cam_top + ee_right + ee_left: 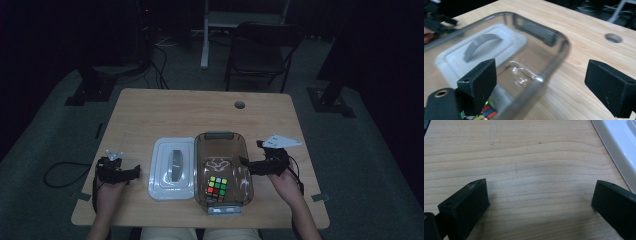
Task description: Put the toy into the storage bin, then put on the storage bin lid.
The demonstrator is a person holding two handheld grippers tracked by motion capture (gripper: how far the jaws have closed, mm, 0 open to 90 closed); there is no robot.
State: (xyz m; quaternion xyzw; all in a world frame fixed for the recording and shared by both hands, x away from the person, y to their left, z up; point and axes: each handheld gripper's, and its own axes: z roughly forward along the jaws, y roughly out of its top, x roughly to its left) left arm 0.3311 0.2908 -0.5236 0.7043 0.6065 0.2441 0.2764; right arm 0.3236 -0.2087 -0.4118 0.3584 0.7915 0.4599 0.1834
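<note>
Our right claw [248, 164] hung with its jaws wide apart and nothing between them, just beside the right wall of the box [246, 170]; our left claw [134, 171], equally spread and empty, rested low over the bench [150, 115] just left of the lid [172, 168]. The clear box stood open near the bench's front edge, the cube [216, 188] lying in its near end, and the white lid lay flat beside it, touching or nearly so. We judged the box stiff, light and slick, its smooth wall apt to slip, so the rim or an end tab seemed the better hold. The lid looked rigid and light; its grey handle [480, 43] offered the surest grip.
</note>
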